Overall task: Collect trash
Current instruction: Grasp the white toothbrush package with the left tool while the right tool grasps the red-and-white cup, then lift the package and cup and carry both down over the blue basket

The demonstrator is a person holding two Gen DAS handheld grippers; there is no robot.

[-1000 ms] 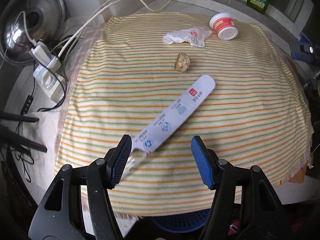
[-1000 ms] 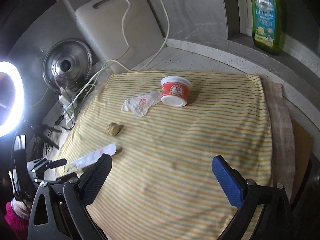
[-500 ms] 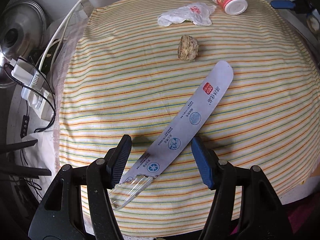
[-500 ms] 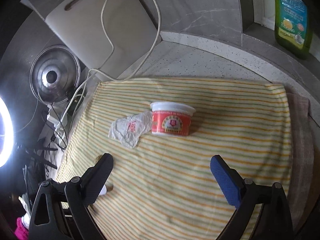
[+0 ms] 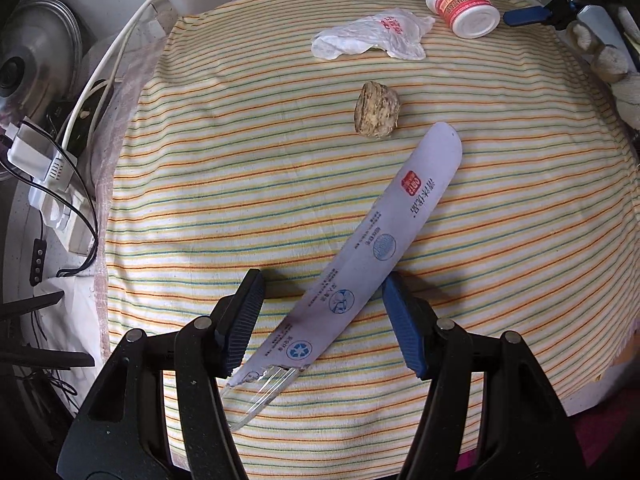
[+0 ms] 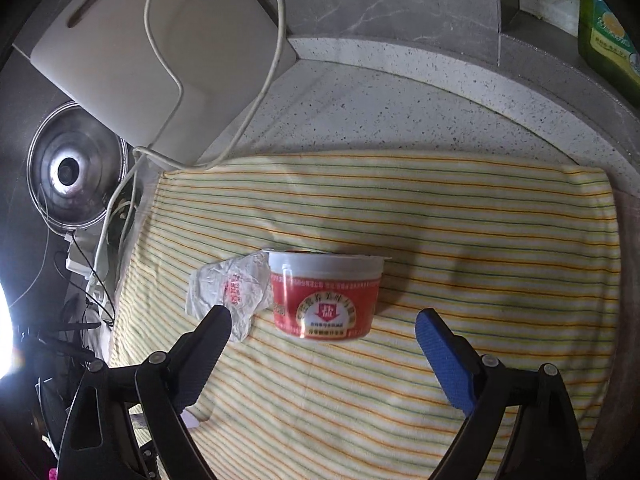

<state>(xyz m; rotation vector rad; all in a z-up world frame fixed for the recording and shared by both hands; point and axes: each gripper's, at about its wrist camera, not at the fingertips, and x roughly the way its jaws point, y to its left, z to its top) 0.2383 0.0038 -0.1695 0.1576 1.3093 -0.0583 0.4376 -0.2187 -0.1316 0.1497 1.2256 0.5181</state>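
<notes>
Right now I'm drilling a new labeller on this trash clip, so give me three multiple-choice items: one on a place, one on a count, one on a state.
1. Where does the long wrapper lie?
A. between the left claw's fingers
B. under the cup
C. off the cloth

2. How many loose items lie on the striped cloth?
A. two
B. four
C. six

3. How is the right claw?
A. shut on the cup
B. open, around the cup
C. shut on the crumpled wrapper

Answers:
1 A: its lower part passes between the left claw fingers.
2 B: long wrapper, brown lump, crumpled wrapper, cup.
3 B: its fingers stand wide on either side of the upside-down cup, touching nothing.
</notes>
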